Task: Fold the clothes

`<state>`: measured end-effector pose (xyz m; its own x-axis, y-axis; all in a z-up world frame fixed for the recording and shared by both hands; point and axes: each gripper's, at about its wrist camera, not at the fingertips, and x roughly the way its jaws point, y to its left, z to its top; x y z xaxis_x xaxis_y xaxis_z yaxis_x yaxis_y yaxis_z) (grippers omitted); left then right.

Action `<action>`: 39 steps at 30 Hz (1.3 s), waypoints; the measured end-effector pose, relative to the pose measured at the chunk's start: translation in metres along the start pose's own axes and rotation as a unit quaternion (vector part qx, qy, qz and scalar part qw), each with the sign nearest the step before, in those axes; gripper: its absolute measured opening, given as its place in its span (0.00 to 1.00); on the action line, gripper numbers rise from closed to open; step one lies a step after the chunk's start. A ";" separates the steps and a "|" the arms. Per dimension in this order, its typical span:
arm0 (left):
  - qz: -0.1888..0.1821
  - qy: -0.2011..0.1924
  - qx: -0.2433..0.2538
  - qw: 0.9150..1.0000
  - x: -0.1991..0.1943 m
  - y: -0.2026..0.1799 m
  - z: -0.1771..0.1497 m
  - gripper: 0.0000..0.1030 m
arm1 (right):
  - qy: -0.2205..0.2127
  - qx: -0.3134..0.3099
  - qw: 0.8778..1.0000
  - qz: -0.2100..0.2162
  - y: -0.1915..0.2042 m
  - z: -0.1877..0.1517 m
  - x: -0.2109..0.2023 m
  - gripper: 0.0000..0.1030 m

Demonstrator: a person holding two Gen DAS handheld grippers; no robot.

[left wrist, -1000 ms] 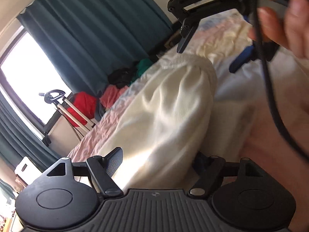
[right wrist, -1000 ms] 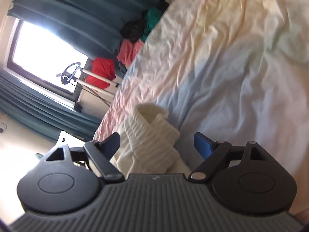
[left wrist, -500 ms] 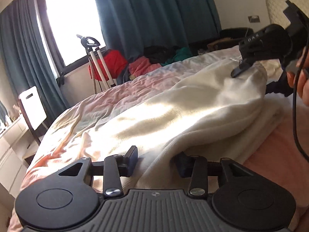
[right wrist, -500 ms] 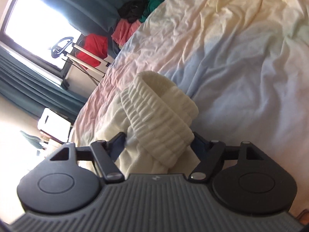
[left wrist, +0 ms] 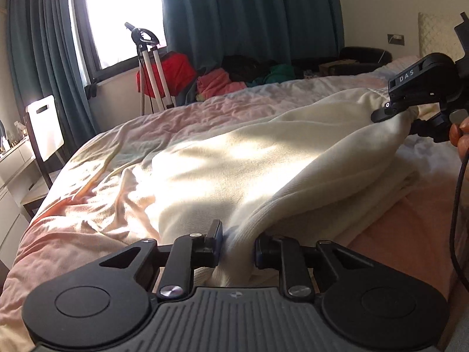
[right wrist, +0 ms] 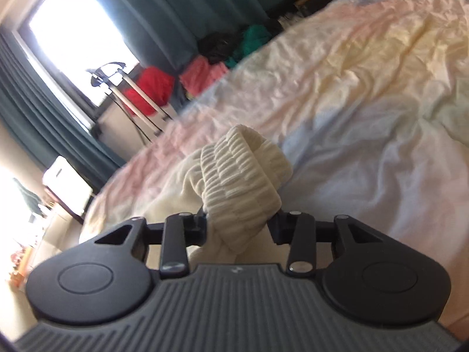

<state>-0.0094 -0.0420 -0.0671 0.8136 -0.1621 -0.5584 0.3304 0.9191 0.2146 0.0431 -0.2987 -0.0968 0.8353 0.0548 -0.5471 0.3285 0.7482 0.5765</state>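
Observation:
A cream knitted garment (left wrist: 263,158) lies spread over the bed. My left gripper (left wrist: 236,245) is shut on its near ribbed edge, low over the bed. My right gripper (right wrist: 239,224) is shut on the garment's bunched ribbed hem (right wrist: 243,176) and holds it a little above the sheet. In the left wrist view the right gripper (left wrist: 410,108) shows at the far right, pinching the garment's far end, with the cloth stretched between both grippers.
The bed has a rumpled pastel sheet (right wrist: 366,82). Past its far edge are a tripod (left wrist: 149,70), piles of red, pink and green clothes (left wrist: 217,82), teal curtains and a bright window. A white chair (left wrist: 44,129) stands at the left. A black cable (left wrist: 457,193) hangs at the right.
Both grippers closed on the garment, one at each end. They moved apart and lower, so the cloth now lies stretched out flat over the bed.

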 end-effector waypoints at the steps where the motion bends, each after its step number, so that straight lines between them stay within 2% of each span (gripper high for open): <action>1: 0.001 0.004 0.000 1.000 0.002 0.000 0.000 0.22 | 0.012 0.003 1.000 -0.013 -0.003 -0.003 0.006 0.40; 3: -0.001 0.006 -0.006 1.000 0.001 0.002 -0.001 0.22 | 0.028 0.013 0.999 -0.024 -0.009 -0.008 0.014 0.40; 7: -0.003 0.009 -0.018 1.000 0.000 0.005 -0.004 0.22 | 0.032 0.020 0.999 -0.015 -0.009 -0.009 0.012 0.45; 10: -0.005 0.011 -0.024 1.000 -0.002 0.008 -0.005 0.23 | 0.039 0.014 0.999 -0.026 -0.007 -0.012 0.014 0.60; 12: -0.005 0.012 -0.024 1.000 -0.004 0.008 -0.006 0.23 | 0.044 0.008 0.998 -0.038 -0.006 -0.014 0.017 0.78; 15: -0.006 0.014 -0.027 1.000 -0.006 0.009 -0.006 0.23 | 0.066 0.000 0.997 -0.040 -0.006 -0.018 0.028 0.83; 17: -0.007 0.016 -0.032 0.999 -0.006 0.010 -0.007 0.23 | 0.095 0.013 0.995 -0.017 -0.009 -0.023 0.041 0.86; 18: -0.008 0.018 -0.036 0.999 -0.006 0.011 -0.007 0.23 | 0.104 0.020 0.994 -0.007 -0.011 -0.024 0.045 0.91; 22: -0.012 0.021 -0.047 0.999 -0.009 0.014 -0.008 0.24 | 0.118 0.004 0.993 -0.005 -0.006 -0.029 0.055 0.98; 26: -0.011 0.024 -0.058 0.998 -0.011 0.015 -0.008 0.24 | 0.112 -0.016 0.993 0.020 0.006 -0.028 0.043 0.97; 31: -0.013 0.029 -0.081 0.996 -0.011 0.021 -0.008 0.24 | 0.069 -0.111 0.991 0.031 0.039 -0.029 0.013 0.88; 34: -0.021 0.030 -0.097 0.995 -0.014 0.025 -0.007 0.25 | 0.058 -0.143 0.988 0.025 0.048 -0.031 0.009 0.82; 36: -0.032 0.028 -0.108 0.993 -0.017 0.028 -0.006 0.27 | 0.058 -0.152 0.987 0.016 0.049 -0.030 0.010 0.70; 38: -0.063 0.033 -0.124 0.990 -0.022 0.034 -0.004 0.37 | 0.063 -0.164 0.985 0.005 0.050 -0.031 0.011 0.59; 39: -0.083 0.034 -0.134 0.987 -0.026 0.038 -0.002 0.49 | 0.065 -0.167 0.984 0.001 0.049 -0.031 0.012 0.52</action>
<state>-0.0189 -0.0022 -0.0467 0.7222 -0.3025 -0.6220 0.3108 0.9453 -0.0988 0.0552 -0.2409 -0.0941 0.7655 0.1242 -0.6313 0.1450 0.9227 0.3572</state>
